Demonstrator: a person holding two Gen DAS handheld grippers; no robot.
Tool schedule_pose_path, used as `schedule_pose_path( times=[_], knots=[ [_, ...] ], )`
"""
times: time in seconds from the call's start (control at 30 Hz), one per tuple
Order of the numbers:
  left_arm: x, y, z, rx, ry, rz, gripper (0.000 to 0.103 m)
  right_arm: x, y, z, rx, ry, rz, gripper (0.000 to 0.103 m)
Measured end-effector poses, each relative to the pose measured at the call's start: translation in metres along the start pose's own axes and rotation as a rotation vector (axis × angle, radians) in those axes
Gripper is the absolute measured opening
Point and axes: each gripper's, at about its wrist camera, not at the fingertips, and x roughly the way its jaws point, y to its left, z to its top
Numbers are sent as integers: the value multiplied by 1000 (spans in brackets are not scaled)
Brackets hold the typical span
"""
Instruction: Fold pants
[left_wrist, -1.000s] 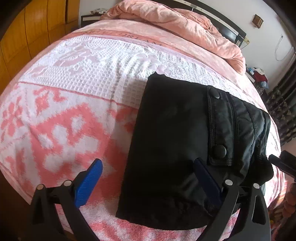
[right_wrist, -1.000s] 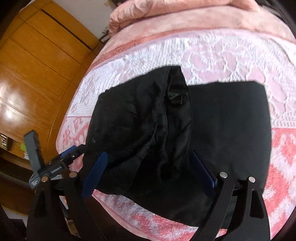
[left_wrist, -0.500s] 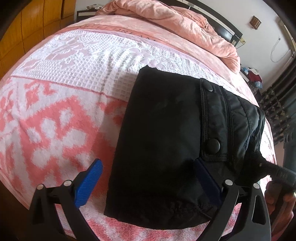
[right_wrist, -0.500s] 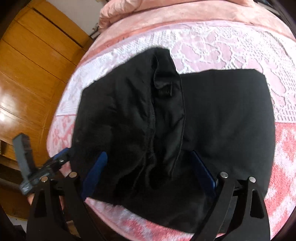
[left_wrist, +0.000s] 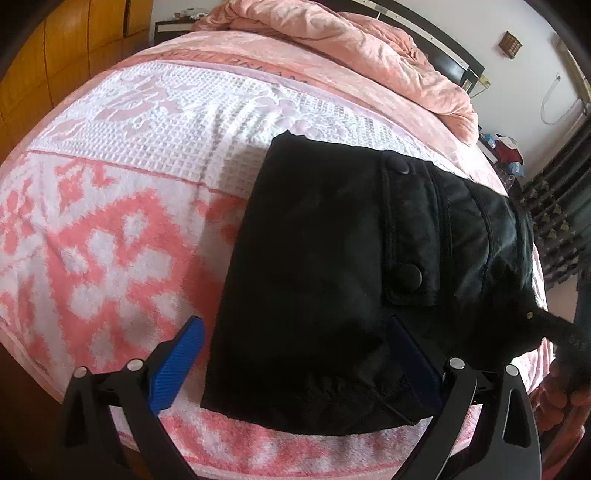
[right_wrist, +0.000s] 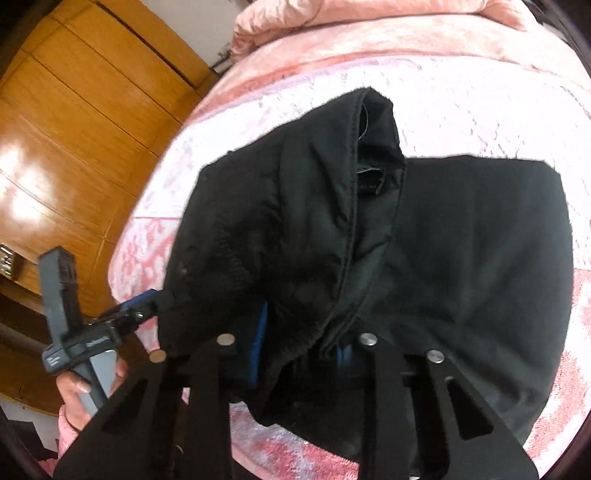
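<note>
1 black pants (left_wrist: 317, 266); 2 grippers

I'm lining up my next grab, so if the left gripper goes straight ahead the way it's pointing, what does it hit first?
Most likely the black pants. The left gripper is open, and the near hem lies between its fingers, on the pink bedspread. Depth is hard to judge.

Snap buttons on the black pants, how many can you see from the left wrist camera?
2. One snap sits at the flap's far end, the other snap at its near end, on the black pants. Folds may hide more.
</note>
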Motion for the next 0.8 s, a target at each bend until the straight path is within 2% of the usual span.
schedule_pose_path(
  times=[0.2, 0.4, 0.6, 0.8],
  knots=[
    [-11, -13, 3, 25, -18, -8, 99, -28, 17, 8, -45, -57, 13, 22],
    [-13, -32, 5, 58, -21, -25, 99, -66, 13, 3, -46, -118, 24, 22],
    [-6, -52, 4, 85, -6, -40, 99, -95, -18, -5, -11, -151, 1, 22],
    [2, -70, 4, 124, 10, -32, 99, -95, -51, -16, 47, -136, -38, 23]
  ],
)
